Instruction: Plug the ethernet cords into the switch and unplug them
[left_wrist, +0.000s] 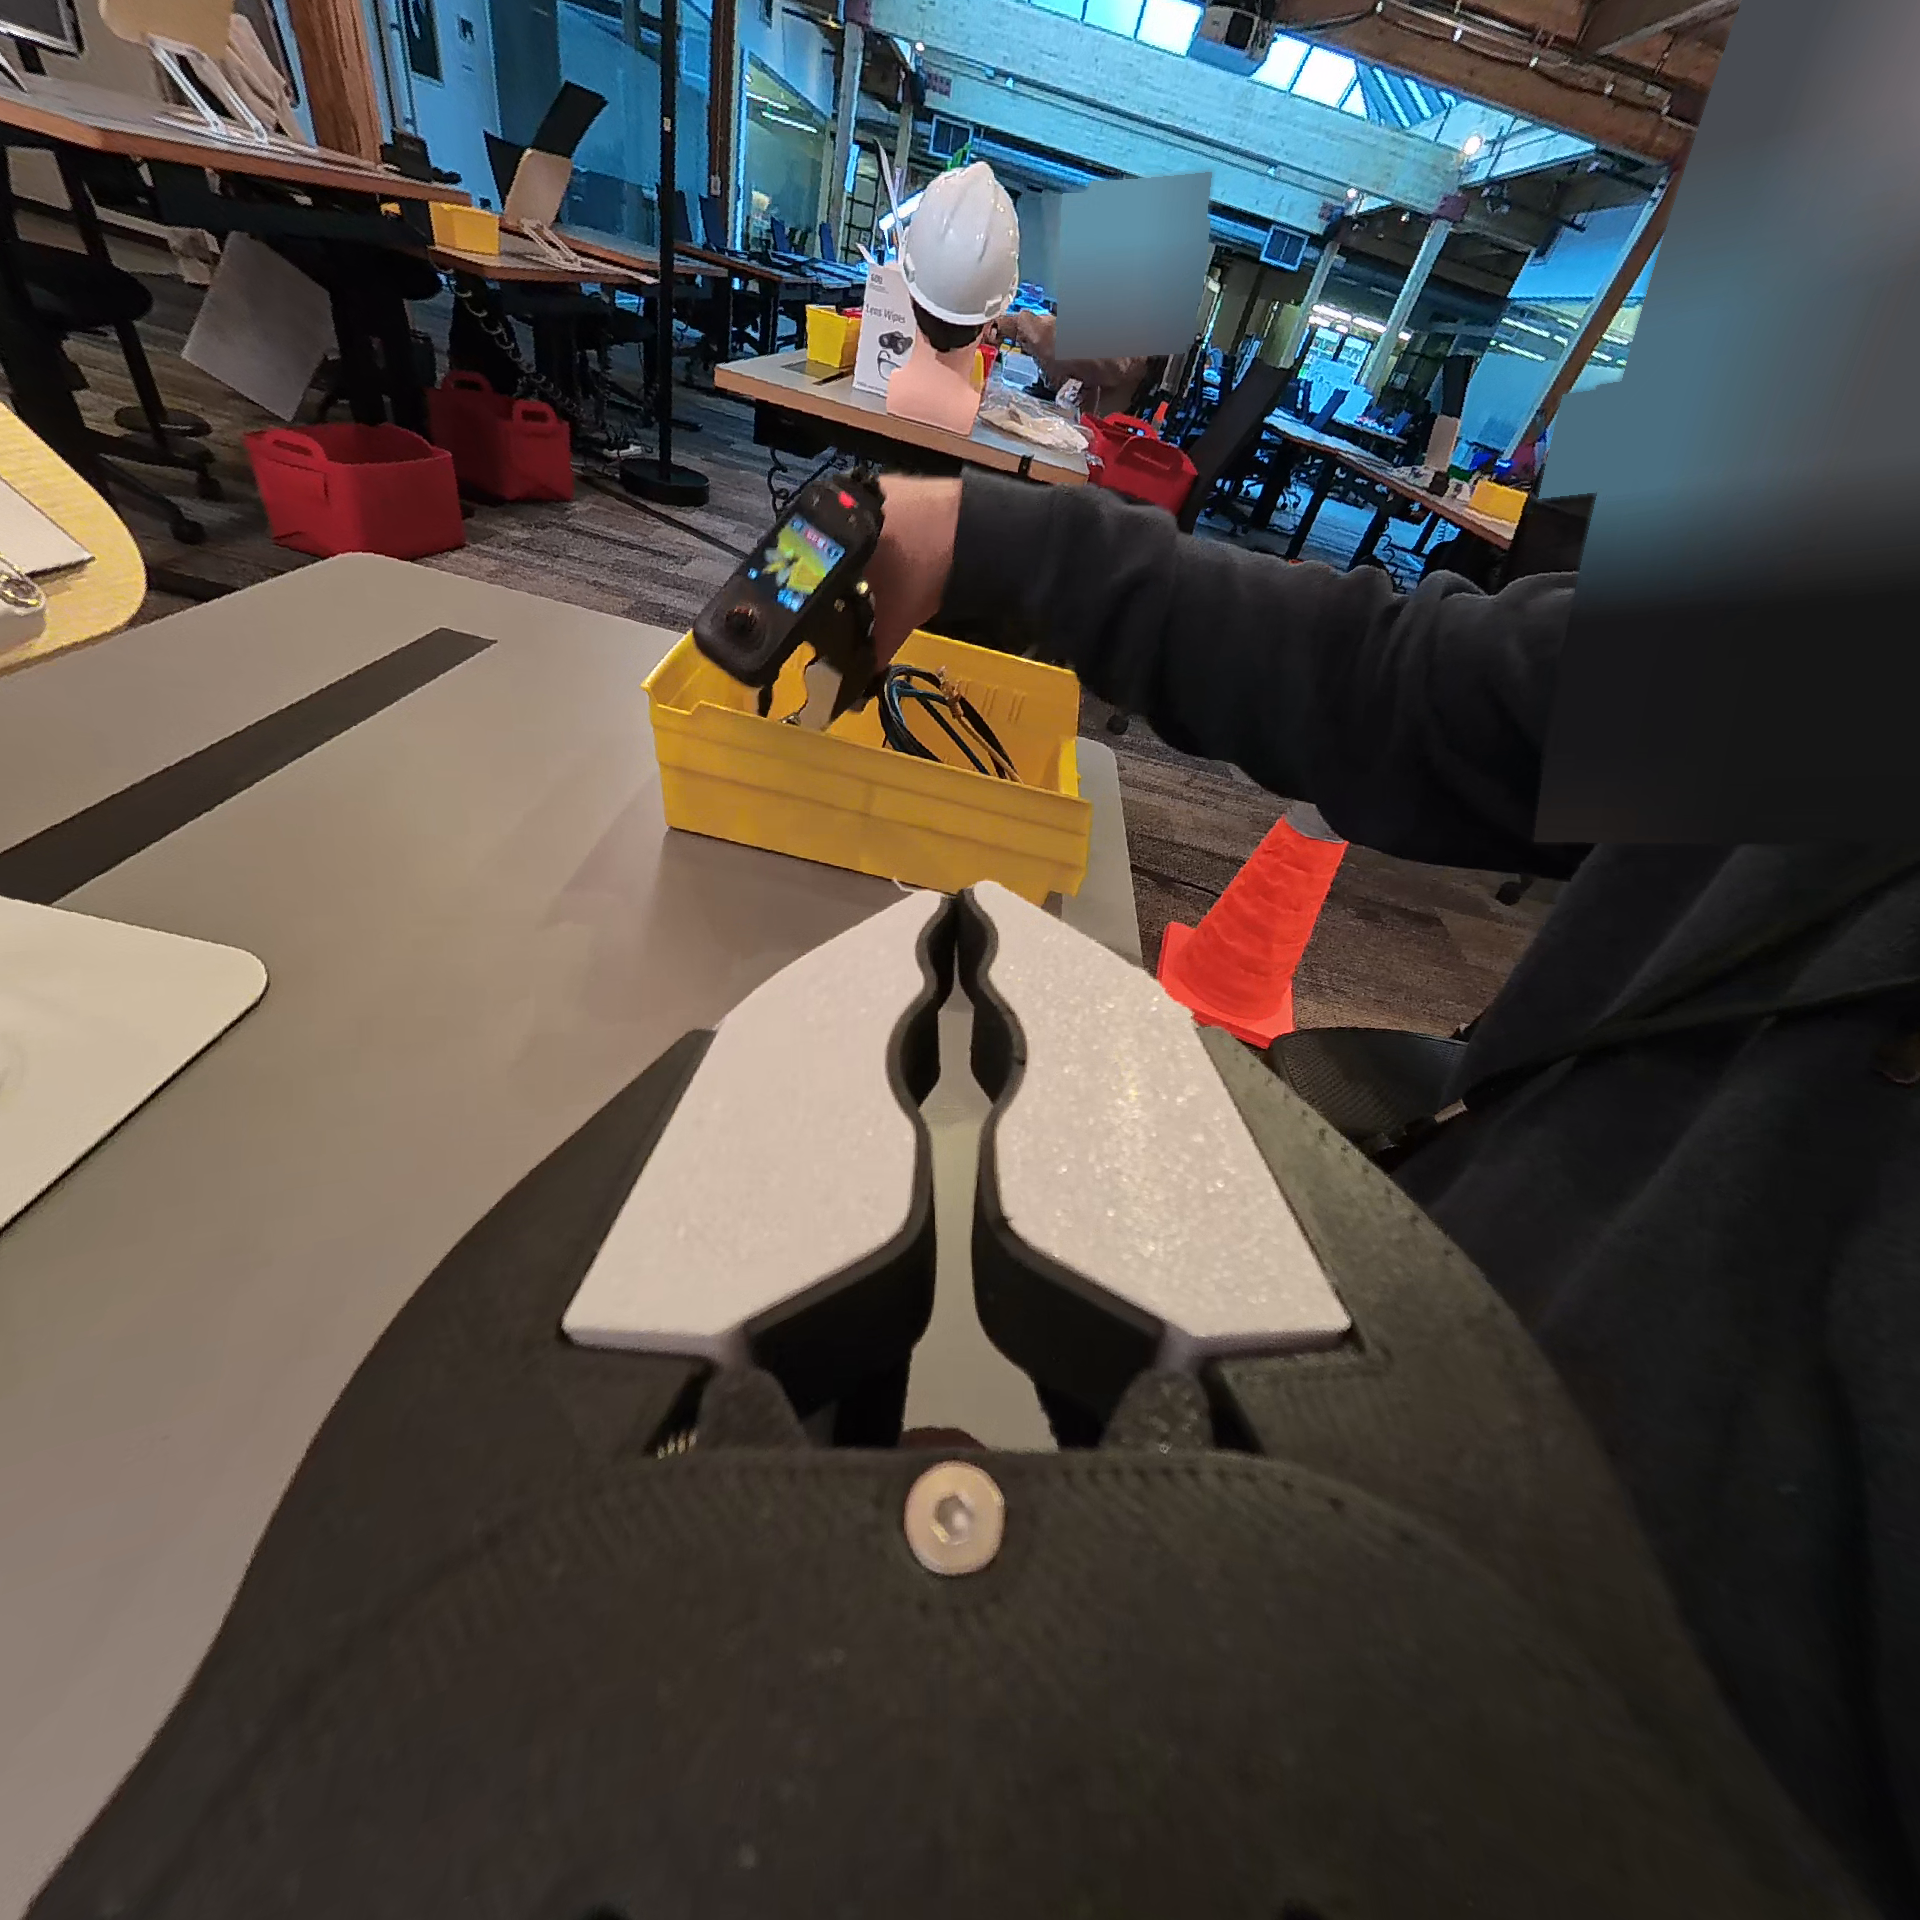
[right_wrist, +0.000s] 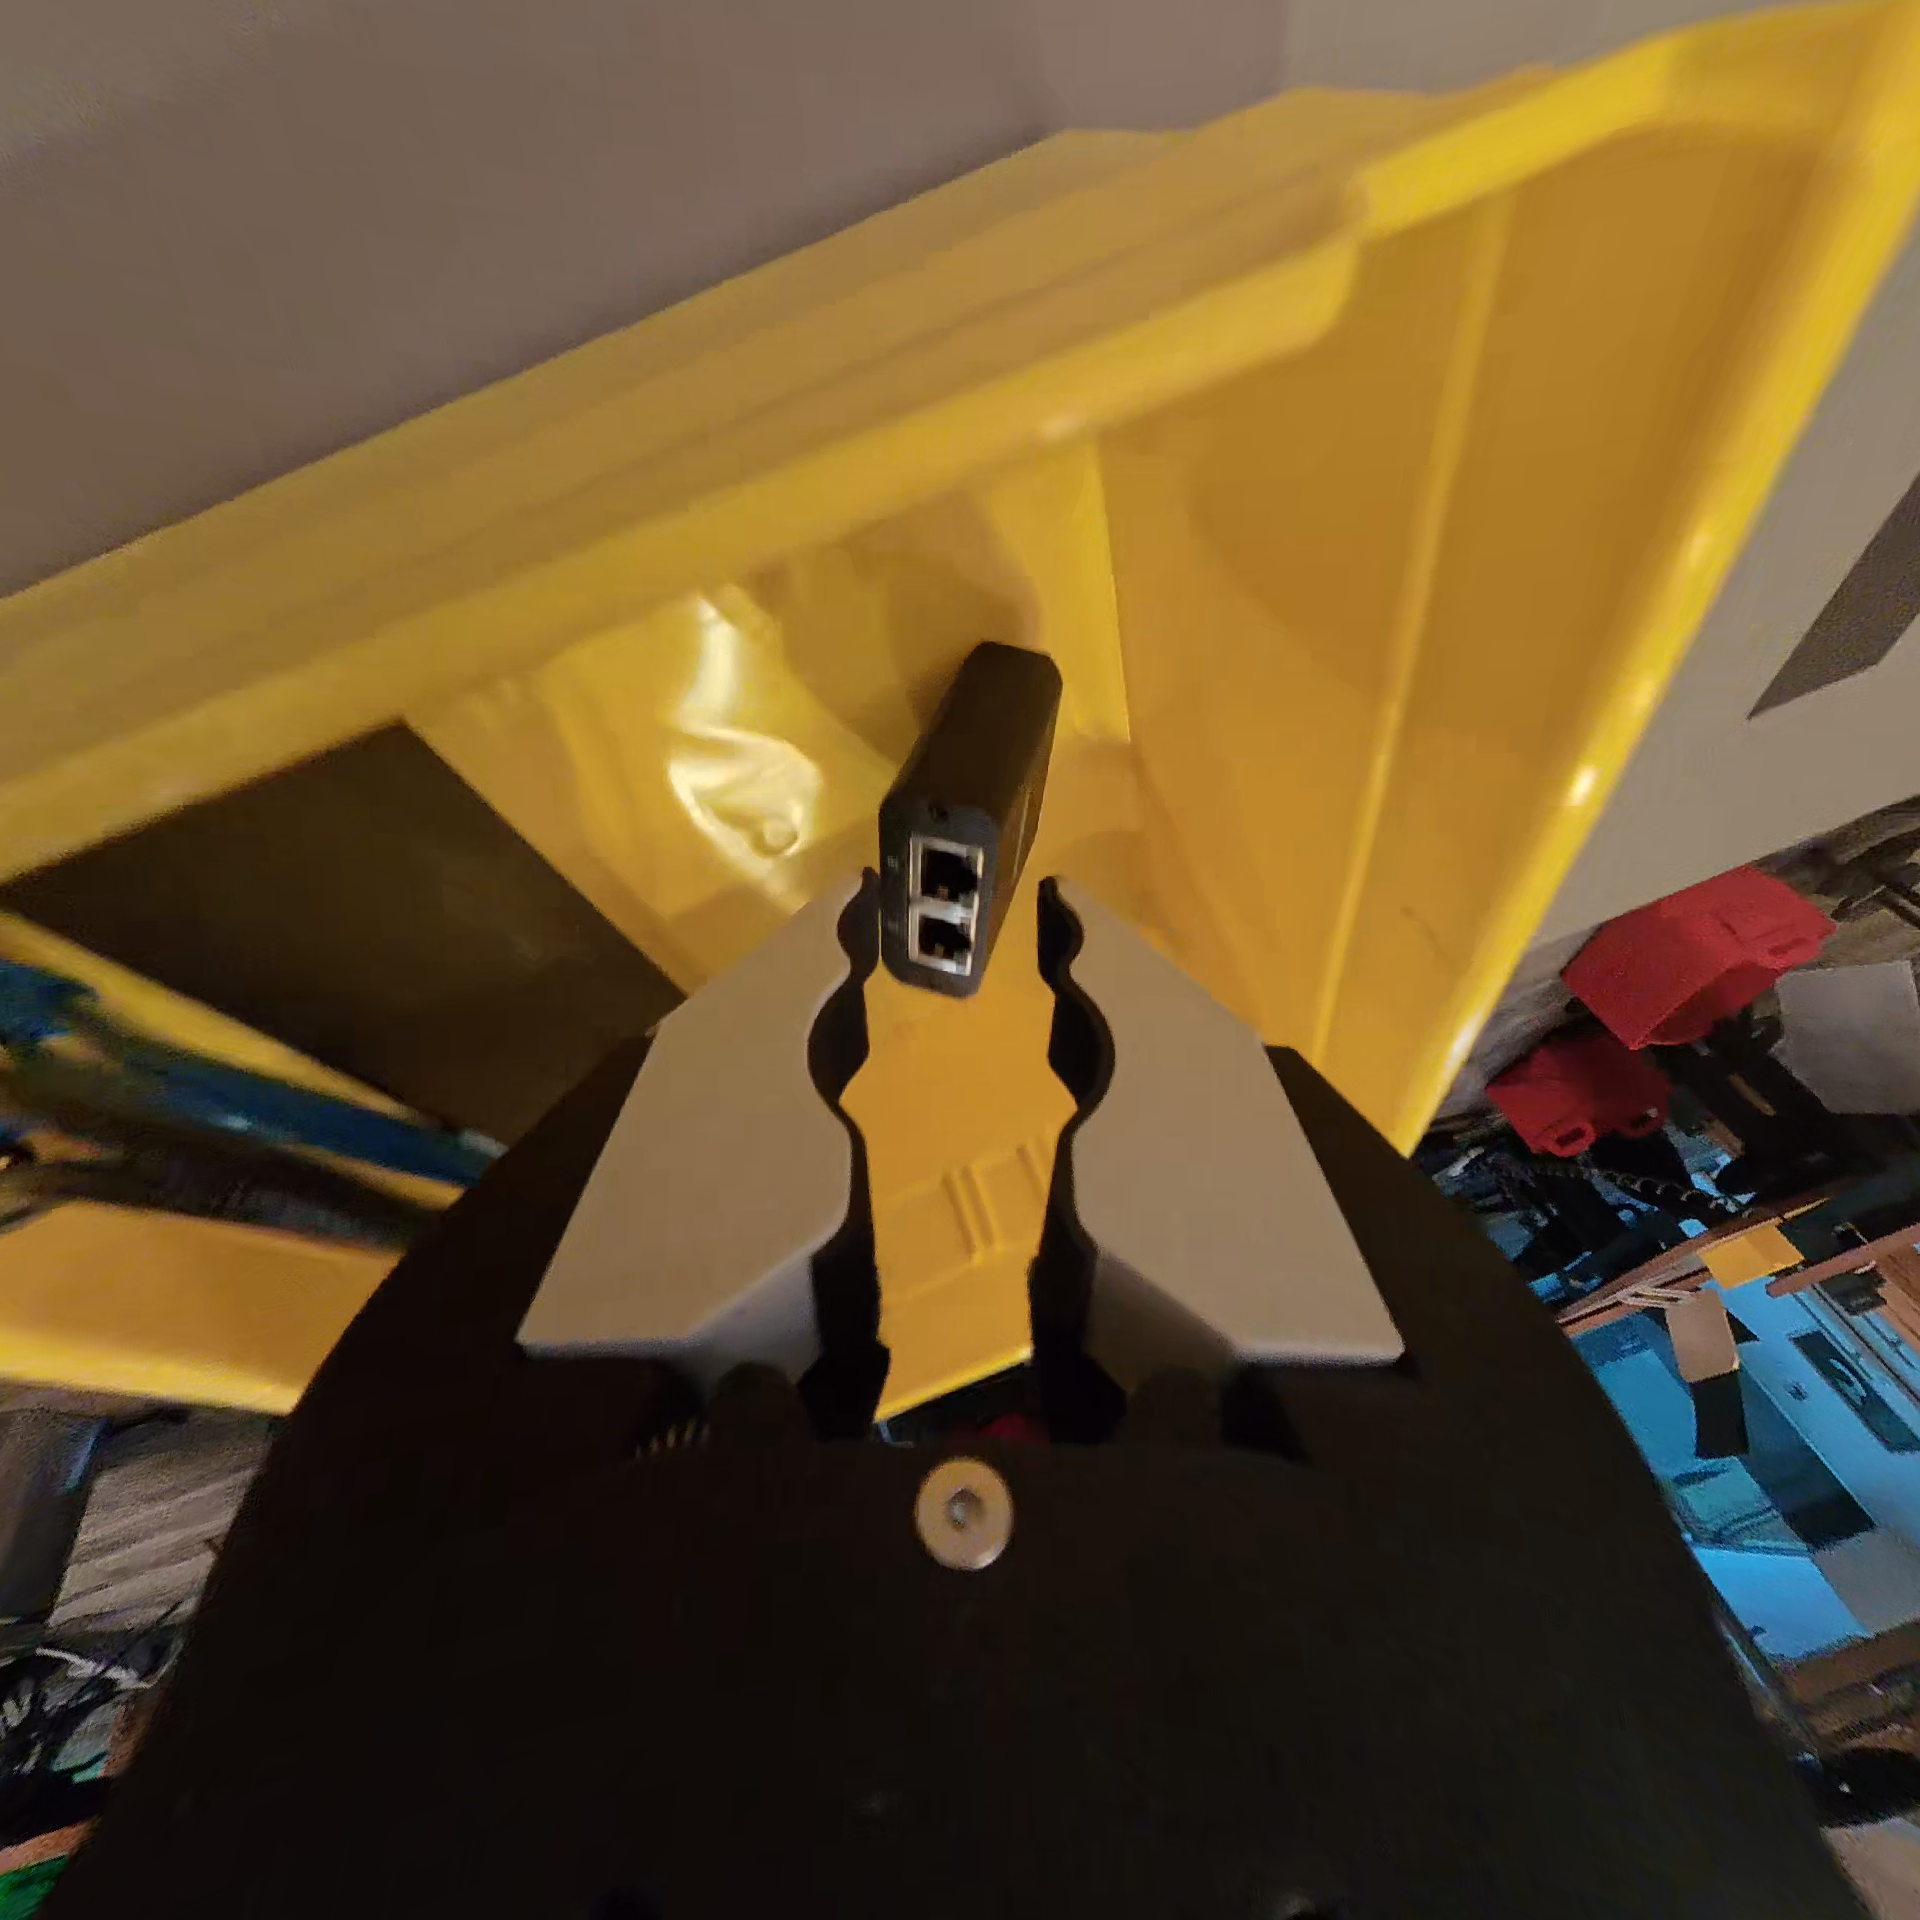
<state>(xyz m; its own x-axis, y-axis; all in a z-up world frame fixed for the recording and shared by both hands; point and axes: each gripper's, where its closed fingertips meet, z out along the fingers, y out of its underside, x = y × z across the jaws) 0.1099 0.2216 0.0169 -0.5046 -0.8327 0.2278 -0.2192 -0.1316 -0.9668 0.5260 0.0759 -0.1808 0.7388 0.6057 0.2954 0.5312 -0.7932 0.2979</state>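
Ethernet switch (right_wrist: 971, 821), a small black plastic box with two ports on its near end, lies inside the yellow plastic bin (right_wrist: 1299, 582), and only your right wrist view shows it: it sits on the bin floor close to a corner, its ported end just between the tips of your right gripper (right_wrist: 956, 883). Those pale grey fingers (right_wrist: 727, 1132) stand well apart, with the switch's end in the gap and no clear contact on either side, so nothing is held. A blurred blue cord (right_wrist: 260, 1091) crosses the left edge of that view. Your left wrist view gives the wider scene instead: the yellow bin (left_wrist: 862, 800) sits at the far edge of the grey tabletop (left_wrist: 416, 831), dark coiled ethernet cords (left_wrist: 945, 717) rest inside it, and your right gripper (left_wrist: 821, 707) dips into it from above, held by your dark-sleeved arm (left_wrist: 1195, 623). Your left gripper (left_wrist: 958, 904) hovers over the table short of the bin, its fingers nearly closed with only a thin slit between them, holding nothing. An orange cone (left_wrist: 1252, 935) stands on the floor beyond the table edge.
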